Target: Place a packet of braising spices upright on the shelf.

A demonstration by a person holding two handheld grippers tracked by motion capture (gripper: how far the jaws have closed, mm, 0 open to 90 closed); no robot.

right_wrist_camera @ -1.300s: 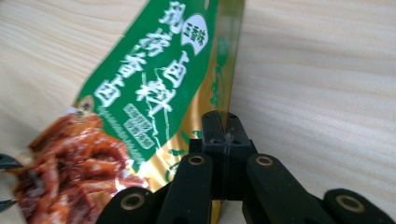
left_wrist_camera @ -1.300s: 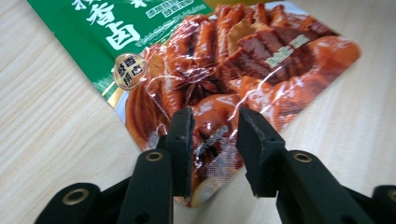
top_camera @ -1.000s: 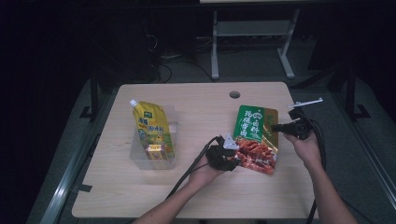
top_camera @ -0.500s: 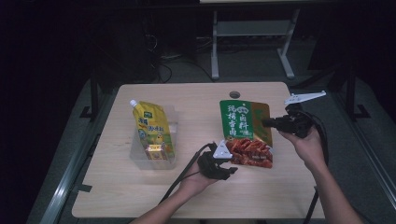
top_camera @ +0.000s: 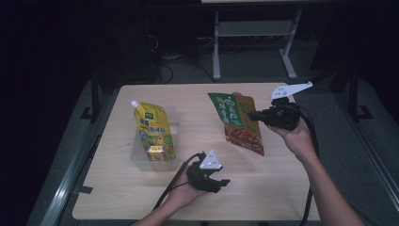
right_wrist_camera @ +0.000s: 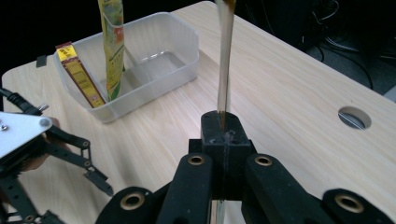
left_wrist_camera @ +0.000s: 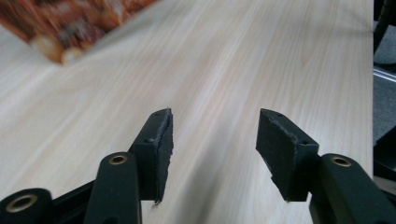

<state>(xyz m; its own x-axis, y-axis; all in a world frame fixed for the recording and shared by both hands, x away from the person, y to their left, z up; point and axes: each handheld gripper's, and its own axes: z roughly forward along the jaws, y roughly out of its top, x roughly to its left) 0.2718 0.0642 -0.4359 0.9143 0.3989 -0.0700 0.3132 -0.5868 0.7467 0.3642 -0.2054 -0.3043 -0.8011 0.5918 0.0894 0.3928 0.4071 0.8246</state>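
— Two items stand in the clear bin (top_camera: 136,155) at the desk's (top_camera: 117,197) left: a yellow spouted pouch (top_camera: 153,127) and a small box (top_camera: 157,154). How far along is this?

— Partway, I judge. Right of the bin, the left claw (top_camera: 221,182) hovers low over bare wood, its jaws having just been opening with nothing between them. Farther right of the bin, the right claw (top_camera: 256,115) is clamped on the edge of the green-and-red pouch (top_camera: 237,125), lifted off the desk.

— What's left?

— Probably carrying that pouch over into the bin.

— And the surroundings?

— Pale wood grain, with a cable hole (right_wrist_camera: 354,117) beyond the bin; the room around is dark, with a metal frame (top_camera: 249,33) behind.
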